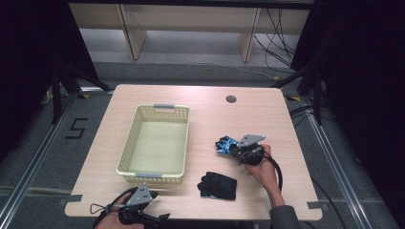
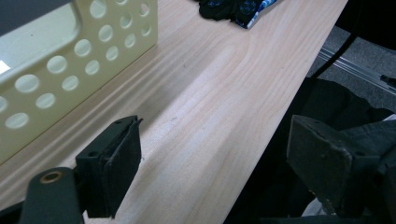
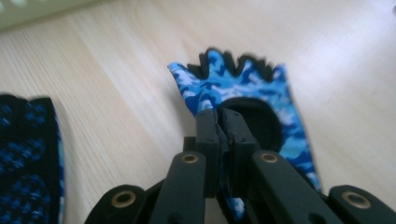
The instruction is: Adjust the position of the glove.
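The blue camouflage glove point(image 3: 243, 88) lies on the table point(image 1: 200, 102), right of the cream basket point(image 1: 179, 143), and I have my right gripper point(image 3: 221, 116) clenched on its cuff edge, fabric pinched between the jaws. A second, darker glove point(image 1: 218, 185) lies near it, closer to me. My left gripper point(image 2: 210, 158) hangs released at the table's near edge, just beside the basket.

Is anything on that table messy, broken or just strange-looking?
Nothing stands out. The cream basket sits empty and upright on the table. One blue camouflage glove is pinched in the right gripper; the other glove lies near the table's front edge. The left gripper is open at that edge.
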### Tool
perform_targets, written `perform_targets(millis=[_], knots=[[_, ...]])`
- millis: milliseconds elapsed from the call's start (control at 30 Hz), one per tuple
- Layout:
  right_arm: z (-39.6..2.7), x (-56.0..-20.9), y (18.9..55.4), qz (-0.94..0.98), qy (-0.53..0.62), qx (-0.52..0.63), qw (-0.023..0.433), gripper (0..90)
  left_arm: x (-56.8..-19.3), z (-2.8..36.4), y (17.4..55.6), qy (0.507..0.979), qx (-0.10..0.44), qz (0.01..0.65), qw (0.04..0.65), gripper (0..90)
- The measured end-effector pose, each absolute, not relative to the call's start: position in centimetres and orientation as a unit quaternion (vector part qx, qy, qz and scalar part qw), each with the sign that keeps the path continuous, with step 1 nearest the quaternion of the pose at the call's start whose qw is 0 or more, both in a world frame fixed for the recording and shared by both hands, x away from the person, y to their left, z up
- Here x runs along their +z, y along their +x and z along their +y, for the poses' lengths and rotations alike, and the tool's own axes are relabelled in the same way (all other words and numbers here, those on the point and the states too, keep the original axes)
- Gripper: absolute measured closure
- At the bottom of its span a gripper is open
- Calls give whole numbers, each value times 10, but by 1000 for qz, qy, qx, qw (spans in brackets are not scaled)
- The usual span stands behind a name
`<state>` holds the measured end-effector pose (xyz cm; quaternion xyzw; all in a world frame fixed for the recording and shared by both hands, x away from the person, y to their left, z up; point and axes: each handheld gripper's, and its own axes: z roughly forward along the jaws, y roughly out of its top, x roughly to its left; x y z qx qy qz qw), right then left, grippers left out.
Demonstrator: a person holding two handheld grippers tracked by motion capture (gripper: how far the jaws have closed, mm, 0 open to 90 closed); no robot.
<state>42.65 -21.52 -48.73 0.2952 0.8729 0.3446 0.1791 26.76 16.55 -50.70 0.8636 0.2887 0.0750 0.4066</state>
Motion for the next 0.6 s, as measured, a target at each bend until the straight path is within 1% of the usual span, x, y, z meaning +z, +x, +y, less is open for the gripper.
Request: perform_targets(millis=[33,100,133,167,200,300,333,367,433,567,600], knots=[[-216,-483,425,870,296,351,181,870,-507,164,266,859,70,295,413,175],[-217,-469,422,864,282,370,192,871,-507,166,267,864,72,293,402,174],[-217,-464,419,862,285,375,188,870,-508,164,266,855,71,303,415,174],[-216,-455,415,859,277,386,190,870,-507,164,266,855,71,296,420,175],[-215,-451,413,858,267,393,193,871,-506,167,267,865,76,288,404,174],[-210,-436,400,849,260,416,197,871,-506,166,266,858,73,297,413,174],[-208,-434,395,848,261,419,192,871,-507,165,266,855,71,299,417,175],[-205,-432,388,852,246,422,190,871,-506,167,266,863,75,291,407,175],[-199,-433,381,858,235,418,186,871,-506,167,267,865,76,288,404,174],[-190,-435,364,867,216,416,173,871,-507,166,266,860,74,297,407,174],[-188,-434,361,868,208,417,172,870,-506,168,267,865,77,286,404,174]])
